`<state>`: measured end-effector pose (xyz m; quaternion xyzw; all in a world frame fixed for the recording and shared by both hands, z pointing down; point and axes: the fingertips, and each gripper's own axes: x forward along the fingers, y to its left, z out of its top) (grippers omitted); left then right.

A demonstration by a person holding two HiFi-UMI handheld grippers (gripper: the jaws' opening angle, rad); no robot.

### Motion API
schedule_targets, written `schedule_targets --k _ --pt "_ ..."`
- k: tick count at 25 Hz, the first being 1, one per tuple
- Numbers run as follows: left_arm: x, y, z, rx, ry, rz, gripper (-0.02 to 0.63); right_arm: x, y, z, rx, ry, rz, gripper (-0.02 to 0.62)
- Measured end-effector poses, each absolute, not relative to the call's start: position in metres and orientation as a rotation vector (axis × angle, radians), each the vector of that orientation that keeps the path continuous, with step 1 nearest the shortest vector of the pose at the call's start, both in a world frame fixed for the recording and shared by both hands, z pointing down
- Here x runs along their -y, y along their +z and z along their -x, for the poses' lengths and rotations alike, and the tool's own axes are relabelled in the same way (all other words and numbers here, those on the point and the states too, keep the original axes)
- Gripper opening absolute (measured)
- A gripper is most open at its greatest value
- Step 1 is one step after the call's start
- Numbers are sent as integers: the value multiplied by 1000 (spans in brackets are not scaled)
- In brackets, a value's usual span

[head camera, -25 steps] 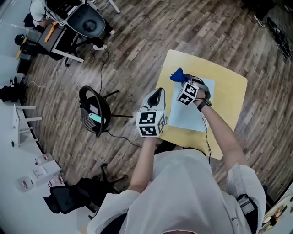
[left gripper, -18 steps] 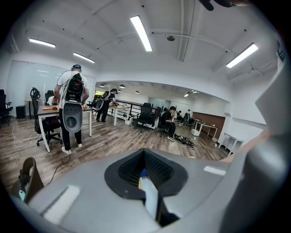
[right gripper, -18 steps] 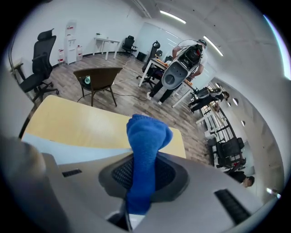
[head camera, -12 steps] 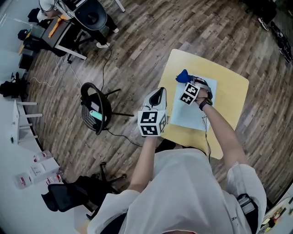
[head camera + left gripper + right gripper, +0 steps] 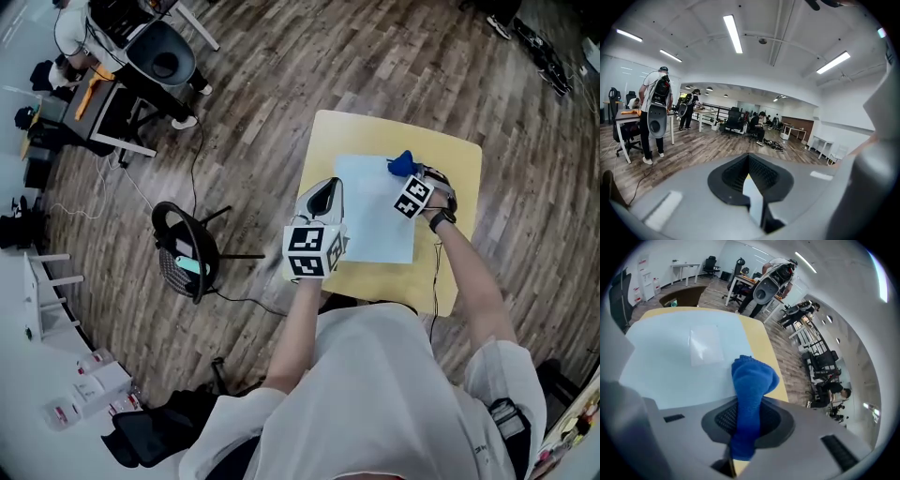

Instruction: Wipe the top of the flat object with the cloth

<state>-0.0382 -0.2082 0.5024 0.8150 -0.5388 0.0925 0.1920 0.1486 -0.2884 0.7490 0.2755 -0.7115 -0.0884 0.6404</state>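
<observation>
Jaws of the right gripper (image 5: 410, 178) are being kept clamped on the blue cloth (image 5: 752, 380), a bunched fold of which is being pushed out ahead of them. The cloth is being held at the far right corner of the pale blue flat object (image 5: 370, 216), which is lying flat on the yellow tabletop (image 5: 464, 164). Whether the cloth is being pressed onto the surface or held just above it cannot be told. The left gripper (image 5: 325, 189) is being held at the near left edge of the flat object with its jaws drawn together on nothing and pointed out at the room. No wiped track or dirt is being shown on the flat object, so the wiping is being judged as under way at one corner, with most of the top probably left to cover.
</observation>
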Motion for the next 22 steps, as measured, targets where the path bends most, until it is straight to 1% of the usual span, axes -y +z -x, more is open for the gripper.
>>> schedule_targets --k 4,9,12,16,22 --pt "209 497 23 1480 263 -2320 9 283 751 -192 1569 -161 -656 63" --pt "205 503 23 1465 267 -2308 10 285 743 -186 1587 -180 -680 63" --pt "207 501 32 1492 260 -2284 9 289 727 -151 1647 -230 -665 63" --pt "205 497 56 1563 246 -2237 9 289 706 -77 1759 -293 -603 63" --pt "186 501 98 1673 247 -2140 9 272 716 33 1837 -394 -438 63"
